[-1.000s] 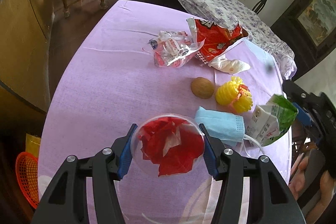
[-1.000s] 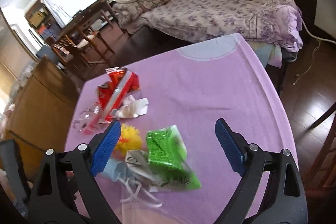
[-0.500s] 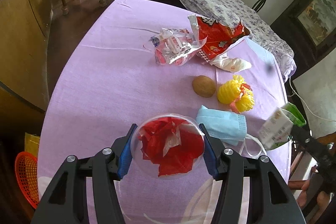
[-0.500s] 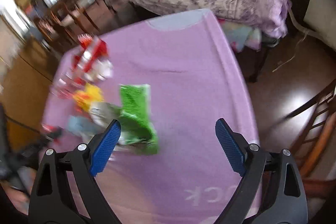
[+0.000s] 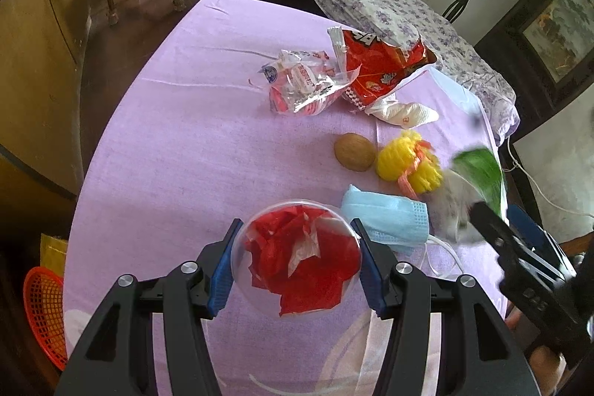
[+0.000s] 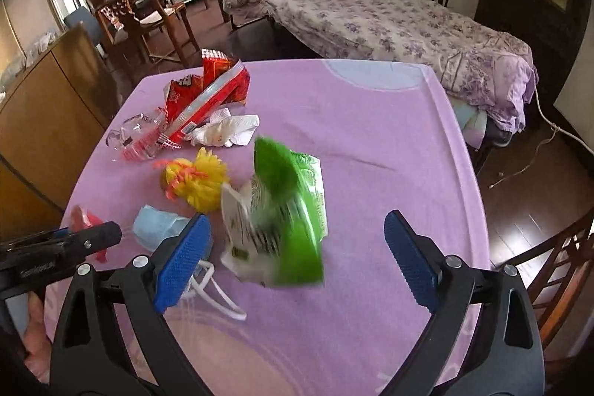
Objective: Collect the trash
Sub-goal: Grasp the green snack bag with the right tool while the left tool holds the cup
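Observation:
My left gripper (image 5: 295,262) is shut on a clear plastic cup (image 5: 300,270) stuffed with red wrappers, just above the purple tablecloth (image 5: 185,154). My right gripper (image 6: 297,258) is open, its blue pads wide apart. A green and white carton (image 6: 286,210) lies between and ahead of them, smeared by motion; I cannot tell if a finger touches it. It shows blurred in the left wrist view as well (image 5: 477,173). Also on the cloth are a blue face mask (image 5: 386,218), a yellow foam net (image 5: 408,166), a brown round fruit (image 5: 353,156), a crumpled tissue (image 5: 404,114), a red snack bag (image 5: 378,65) and a clear wrapper (image 5: 304,84).
An orange basket (image 5: 42,314) sits on the floor left of the table. A wooden cabinet (image 6: 44,99) flanks the left side. A bed (image 6: 389,21) lies beyond the far edge, with wooden chairs (image 6: 148,17) further back. Another chair (image 6: 557,266) stands at the table's right.
My right gripper has rolled and swung in over the green carton, which has tipped and now looks blurred. The left gripper and its cup have stayed put.

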The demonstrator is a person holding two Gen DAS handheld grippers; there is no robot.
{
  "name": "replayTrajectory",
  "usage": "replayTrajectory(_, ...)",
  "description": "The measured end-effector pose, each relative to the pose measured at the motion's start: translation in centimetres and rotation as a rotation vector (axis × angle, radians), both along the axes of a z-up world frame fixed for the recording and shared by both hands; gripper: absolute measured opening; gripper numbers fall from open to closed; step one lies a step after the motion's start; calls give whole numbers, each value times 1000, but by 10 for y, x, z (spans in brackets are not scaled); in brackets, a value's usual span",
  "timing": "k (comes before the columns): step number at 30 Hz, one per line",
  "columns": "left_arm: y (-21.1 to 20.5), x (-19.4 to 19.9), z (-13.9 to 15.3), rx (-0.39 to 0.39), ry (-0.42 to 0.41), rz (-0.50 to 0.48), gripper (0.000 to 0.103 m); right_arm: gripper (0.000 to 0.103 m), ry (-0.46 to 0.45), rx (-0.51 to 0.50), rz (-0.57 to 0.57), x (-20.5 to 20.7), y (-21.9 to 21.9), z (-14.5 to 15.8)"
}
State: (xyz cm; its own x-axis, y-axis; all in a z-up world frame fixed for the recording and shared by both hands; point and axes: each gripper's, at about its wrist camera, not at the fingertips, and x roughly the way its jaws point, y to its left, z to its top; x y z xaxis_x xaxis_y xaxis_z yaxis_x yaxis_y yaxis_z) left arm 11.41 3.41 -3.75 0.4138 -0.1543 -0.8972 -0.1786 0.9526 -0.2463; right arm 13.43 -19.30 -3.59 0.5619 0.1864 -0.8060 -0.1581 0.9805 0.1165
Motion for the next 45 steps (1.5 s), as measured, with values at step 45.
replayTrajectory(45,-1,-27,19,25,-50,2,57,61,-62,112,52,-39,-1,27)
